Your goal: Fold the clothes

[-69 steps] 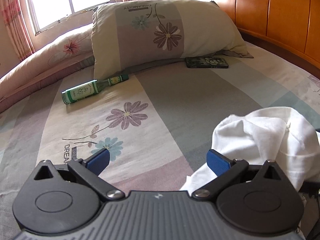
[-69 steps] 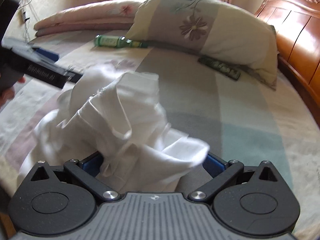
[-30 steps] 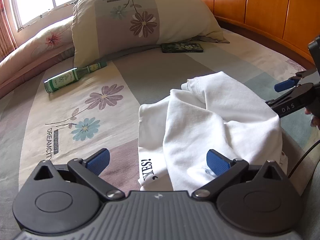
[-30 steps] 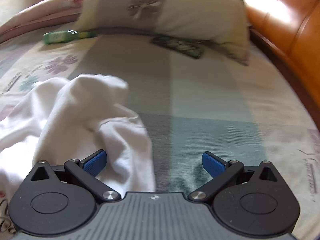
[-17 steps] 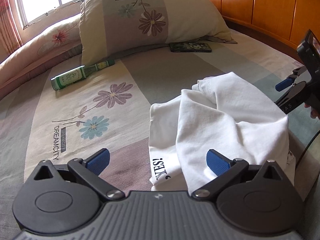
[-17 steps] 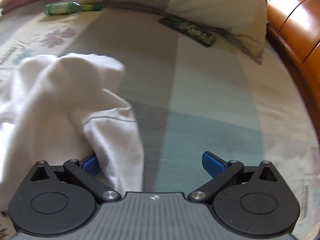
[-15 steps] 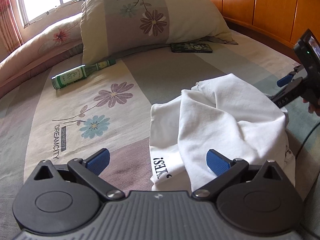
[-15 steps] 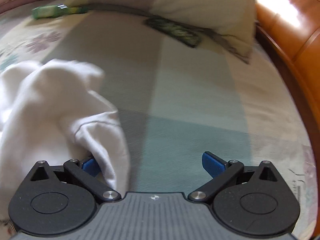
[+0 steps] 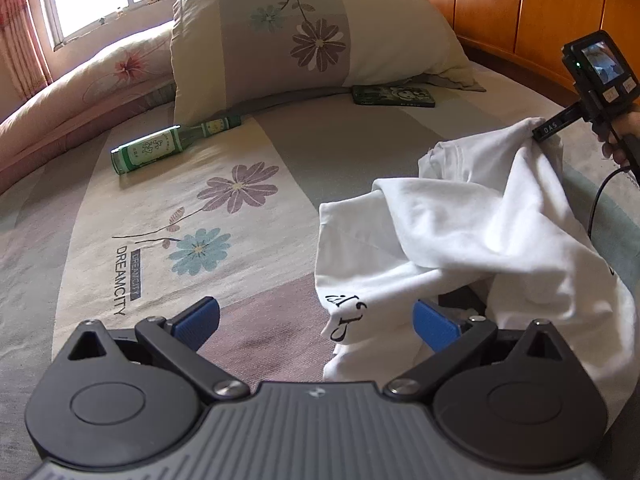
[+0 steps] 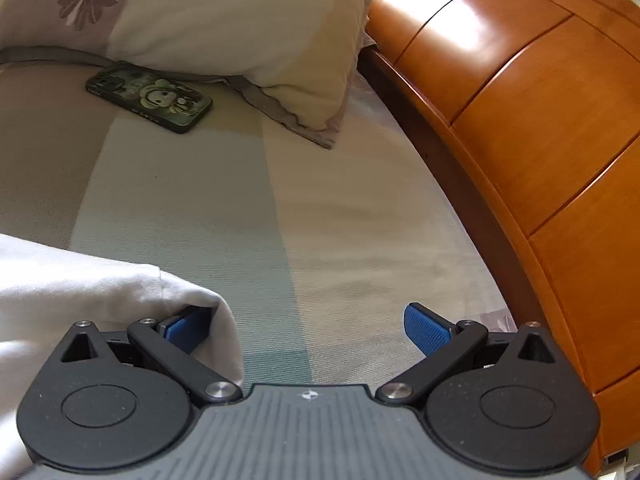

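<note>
A crumpled white T-shirt point(image 9: 460, 232) with black lettering lies on the bed at the right of the left wrist view. My left gripper point(image 9: 316, 320) is open, and the shirt's lettered edge hangs between its blue fingers, close to the right one. My right gripper point(image 10: 308, 328) is open too, with a fold of the shirt point(image 10: 80, 292) draped over its left finger. From the left wrist view, the right gripper's black body point(image 9: 596, 76), held by a hand point(image 9: 616, 140), lifts the shirt's far corner off the bed.
A green glass bottle point(image 9: 160, 148) lies on the flowered sheet at the left. A phone point(image 10: 148, 96) in a green case sits in front of the big pillow point(image 9: 312, 40). The curved wooden headboard point(image 10: 520, 120) borders the bed on the right.
The right gripper has swung right toward the headboard with the shirt fold hooked on its left finger, raising and stretching the far corner. The left gripper has barely moved.
</note>
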A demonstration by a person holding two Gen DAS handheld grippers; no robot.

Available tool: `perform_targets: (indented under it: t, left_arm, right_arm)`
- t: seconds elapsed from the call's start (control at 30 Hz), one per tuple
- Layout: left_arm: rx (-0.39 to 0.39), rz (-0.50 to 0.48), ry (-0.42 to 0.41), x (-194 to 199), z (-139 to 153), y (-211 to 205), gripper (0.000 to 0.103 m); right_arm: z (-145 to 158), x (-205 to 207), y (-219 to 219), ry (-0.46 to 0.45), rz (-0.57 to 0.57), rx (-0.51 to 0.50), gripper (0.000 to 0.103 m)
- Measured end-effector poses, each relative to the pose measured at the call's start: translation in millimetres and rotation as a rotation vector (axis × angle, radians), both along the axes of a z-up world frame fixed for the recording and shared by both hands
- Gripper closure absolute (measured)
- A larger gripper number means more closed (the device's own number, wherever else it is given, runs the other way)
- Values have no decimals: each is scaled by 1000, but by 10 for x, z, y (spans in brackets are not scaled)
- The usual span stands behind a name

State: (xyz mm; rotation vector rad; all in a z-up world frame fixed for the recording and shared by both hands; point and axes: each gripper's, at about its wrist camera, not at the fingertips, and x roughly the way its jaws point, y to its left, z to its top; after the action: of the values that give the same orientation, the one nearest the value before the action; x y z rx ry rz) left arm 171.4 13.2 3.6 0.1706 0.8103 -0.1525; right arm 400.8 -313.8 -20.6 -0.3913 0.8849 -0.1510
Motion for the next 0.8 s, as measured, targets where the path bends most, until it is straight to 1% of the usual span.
perform_targets:
  t: [0.03, 0.13, 0.2, 0.33, 0.43, 0.5, 0.57, 0.63, 0.73, 0.8]
  left_arm:
    - [-4, 0, 3, -11, -4, 3, 1]
    - [-17, -8, 11, -52, -30, -9, 1]
    - [-25, -13, 17, -80, -48, -17, 1]
    - [-42, -24, 28, -135, -83, -33, 1]
    - [-47, -50, 32, -160, -178, -97, 1]
    - [-23, -62, 34, -138, -262, -173, 1]
    - [24, -63, 22, -75, -346, -268, 1]
    - [38, -63, 12, 27, -399, -339, 1]
    - [56, -61, -3, 195, -464, -420, 1]
    - [112, -56, -18, 285, -516, -448, 0]
  right_arm:
    - [14, -35, -3, 16, 16, 16, 0]
    - [97, -274, 60, 50, 112, 60, 0]
    - [191, -508, 143, 54, 170, 81, 0]
    - [432, -1045, 314, 62, 298, 167, 0]
    - [582, -1477, 444, 41, 367, 216, 0]
    - [650, -1748, 524, 26, 398, 257, 0]
    - [680, -1980, 596, 21, 424, 318, 0]
    - [689, -2174, 649, 18, 433, 375, 0]
    - [665, -2359, 709, 14, 425, 434, 0]
    - [639, -2429, 731, 10, 410, 453, 0]
